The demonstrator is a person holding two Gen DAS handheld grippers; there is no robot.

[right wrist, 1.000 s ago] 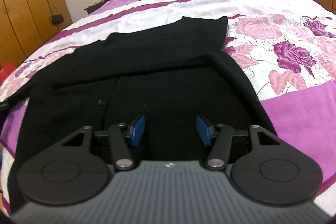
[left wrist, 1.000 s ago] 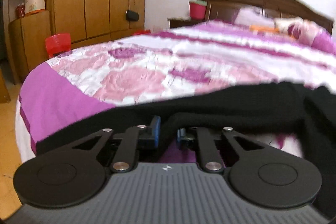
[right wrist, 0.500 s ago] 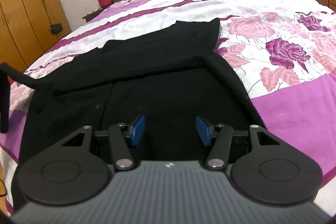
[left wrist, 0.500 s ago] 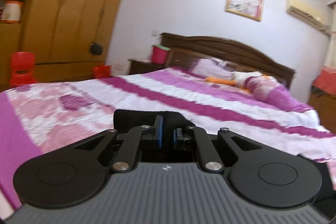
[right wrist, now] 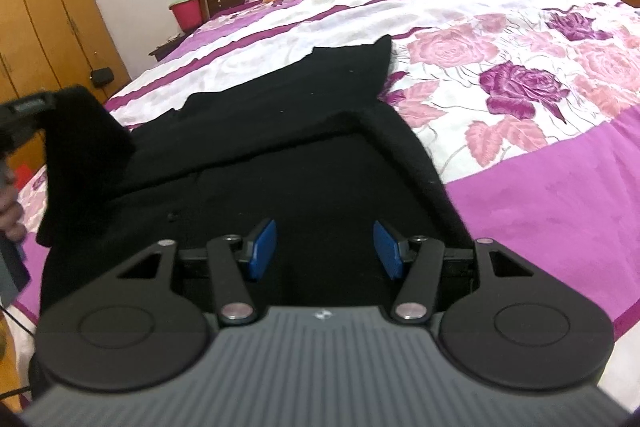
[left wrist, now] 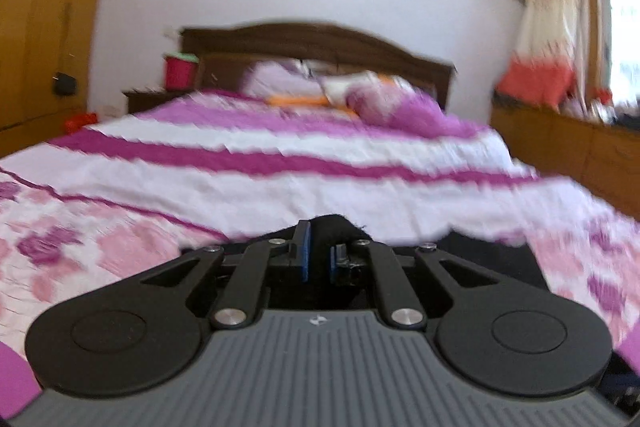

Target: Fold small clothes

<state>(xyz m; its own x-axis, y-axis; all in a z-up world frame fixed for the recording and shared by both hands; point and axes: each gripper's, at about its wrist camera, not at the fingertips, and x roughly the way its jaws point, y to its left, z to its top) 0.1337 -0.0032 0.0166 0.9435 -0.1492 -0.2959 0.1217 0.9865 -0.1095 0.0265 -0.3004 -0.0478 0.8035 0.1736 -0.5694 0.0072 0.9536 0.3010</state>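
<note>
Our left claw point(left wrist: 318, 261) pinches a sleeve point(right wrist: 86, 131) of the black cardigan point(right wrist: 304, 163), lifted left of the body lying lengthwise up the bed point(right wrist: 540, 163); our right claw point(right wrist: 325, 249), spread, hovers over its hem.

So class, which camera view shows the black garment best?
The right wrist view: the black garment lies spread across the bed. The left wrist view shows only a pinched bit of it in the left claw.
</note>
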